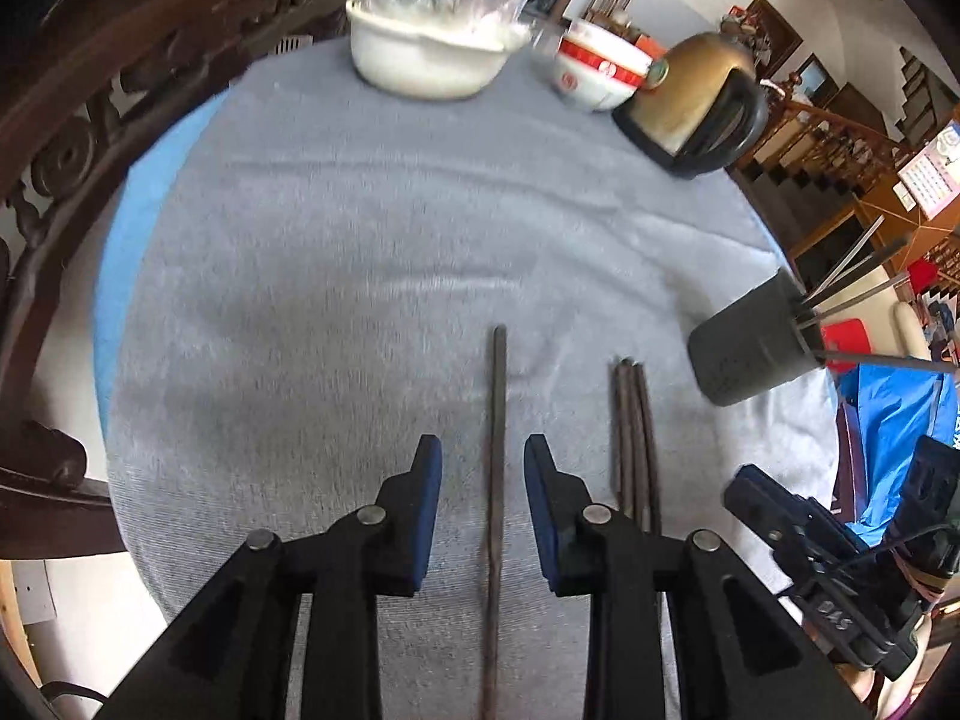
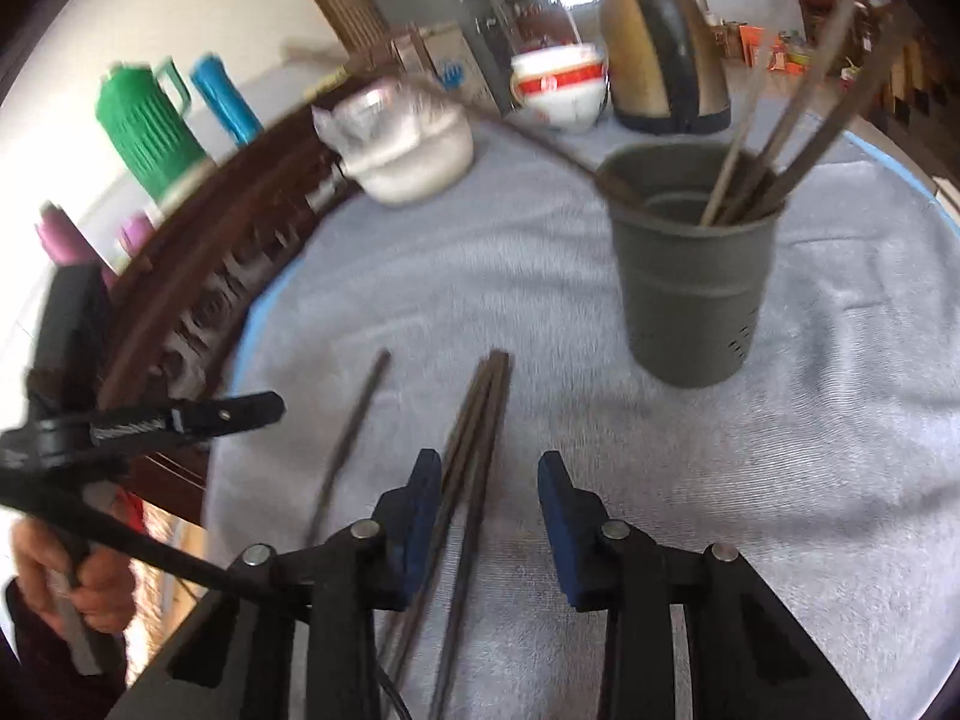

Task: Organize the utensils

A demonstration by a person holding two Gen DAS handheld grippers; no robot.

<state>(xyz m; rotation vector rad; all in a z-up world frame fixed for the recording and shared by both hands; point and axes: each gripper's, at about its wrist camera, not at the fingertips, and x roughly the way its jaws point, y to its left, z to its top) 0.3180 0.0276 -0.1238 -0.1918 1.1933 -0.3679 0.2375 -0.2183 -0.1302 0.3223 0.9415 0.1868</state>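
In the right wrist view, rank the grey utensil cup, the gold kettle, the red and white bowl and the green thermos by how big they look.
Largest to smallest as they appear:
1. grey utensil cup, though it sits nearest the camera, which inflates it
2. gold kettle and green thermos, too alike to rank
3. red and white bowl

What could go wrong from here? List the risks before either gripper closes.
1. The right gripper straddles a bundle of chopsticks lying off-centre, by one pad; closing may grab only some.
2. The single chopstick lies flat on the towel; the left gripper could pinch cloth.
3. The holder is already crowded; additions may snag.
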